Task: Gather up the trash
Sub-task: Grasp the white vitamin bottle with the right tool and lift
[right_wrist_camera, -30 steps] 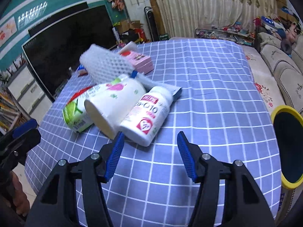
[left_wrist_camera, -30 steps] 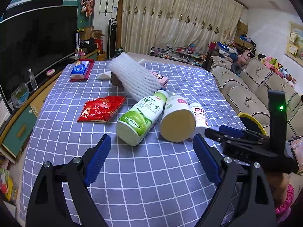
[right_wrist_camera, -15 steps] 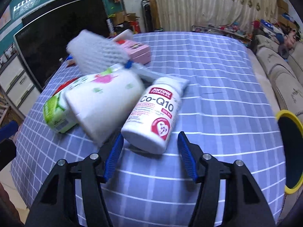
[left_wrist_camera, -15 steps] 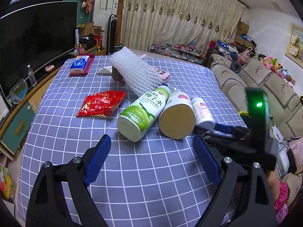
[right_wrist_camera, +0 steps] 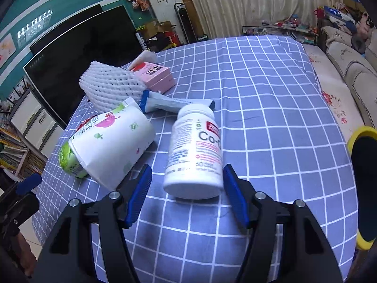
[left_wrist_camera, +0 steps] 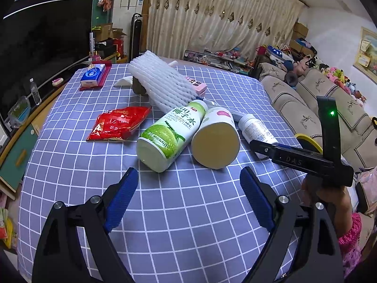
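Note:
Trash lies on a blue checked tablecloth [left_wrist_camera: 179, 212]: a green coconut-water bottle [left_wrist_camera: 169, 134], a white paper cup [left_wrist_camera: 215, 141] on its side, a white Co-Q10 pill bottle [right_wrist_camera: 194, 153], a red snack bag [left_wrist_camera: 117, 123], a white foam net sleeve [left_wrist_camera: 162, 82], a pink box [right_wrist_camera: 155, 76] and a blue-white wrapper [right_wrist_camera: 169, 103]. My right gripper [right_wrist_camera: 187, 195] is open, its blue pads on either side of the pill bottle's base. It also shows in the left wrist view [left_wrist_camera: 268, 145]. My left gripper [left_wrist_camera: 188, 198] is open and empty, short of the green bottle and cup.
A yellow-rimmed bin [right_wrist_camera: 364, 184] stands off the table's right edge. A blue tissue pack [left_wrist_camera: 93, 75] on a red tray lies at the far left. A large TV [right_wrist_camera: 77, 54] stands left of the table, a sofa [left_wrist_camera: 306, 108] to the right.
My right gripper has moved forward until its pads flank the pill bottle. My left gripper has edged slightly closer to the green bottle and cup.

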`<state>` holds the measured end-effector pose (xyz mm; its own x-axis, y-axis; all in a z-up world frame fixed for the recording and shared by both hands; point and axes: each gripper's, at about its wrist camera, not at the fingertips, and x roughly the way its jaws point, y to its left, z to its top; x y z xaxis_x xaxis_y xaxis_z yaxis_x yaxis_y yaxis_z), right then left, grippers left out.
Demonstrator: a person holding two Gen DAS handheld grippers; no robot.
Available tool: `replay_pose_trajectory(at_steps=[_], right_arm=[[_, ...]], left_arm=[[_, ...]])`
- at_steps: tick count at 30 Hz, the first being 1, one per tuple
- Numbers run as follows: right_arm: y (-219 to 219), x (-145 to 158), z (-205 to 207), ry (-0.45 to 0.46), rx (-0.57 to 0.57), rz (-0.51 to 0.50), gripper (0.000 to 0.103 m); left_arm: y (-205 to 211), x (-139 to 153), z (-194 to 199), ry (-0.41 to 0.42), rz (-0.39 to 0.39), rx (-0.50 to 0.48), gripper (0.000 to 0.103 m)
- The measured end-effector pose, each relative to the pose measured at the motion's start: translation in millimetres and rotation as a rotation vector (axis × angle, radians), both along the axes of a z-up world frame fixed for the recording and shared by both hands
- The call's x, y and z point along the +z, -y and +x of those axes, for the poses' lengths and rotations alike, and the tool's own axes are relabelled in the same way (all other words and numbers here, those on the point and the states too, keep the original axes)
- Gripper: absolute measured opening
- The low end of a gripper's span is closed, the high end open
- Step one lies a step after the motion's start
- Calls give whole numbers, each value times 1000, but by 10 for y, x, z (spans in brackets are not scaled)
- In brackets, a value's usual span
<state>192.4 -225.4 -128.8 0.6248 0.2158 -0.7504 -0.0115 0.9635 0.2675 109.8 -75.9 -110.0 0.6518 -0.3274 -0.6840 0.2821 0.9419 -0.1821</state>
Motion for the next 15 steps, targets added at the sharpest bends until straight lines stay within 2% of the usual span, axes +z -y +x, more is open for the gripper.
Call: replay_pose_trajectory(at_steps=[3,4,15], right_arm=[[-10,-25,10,2,-17,-6,54],[-4,-24,8,3,-19,-3,46],[37,275,-216,100,-9,17,45]], left_arm=[[5,-9,3,-2,0,-2,87],[5,-8,5,-3,2,-3,87],[26,-80,41,-18,4,-8,87]])
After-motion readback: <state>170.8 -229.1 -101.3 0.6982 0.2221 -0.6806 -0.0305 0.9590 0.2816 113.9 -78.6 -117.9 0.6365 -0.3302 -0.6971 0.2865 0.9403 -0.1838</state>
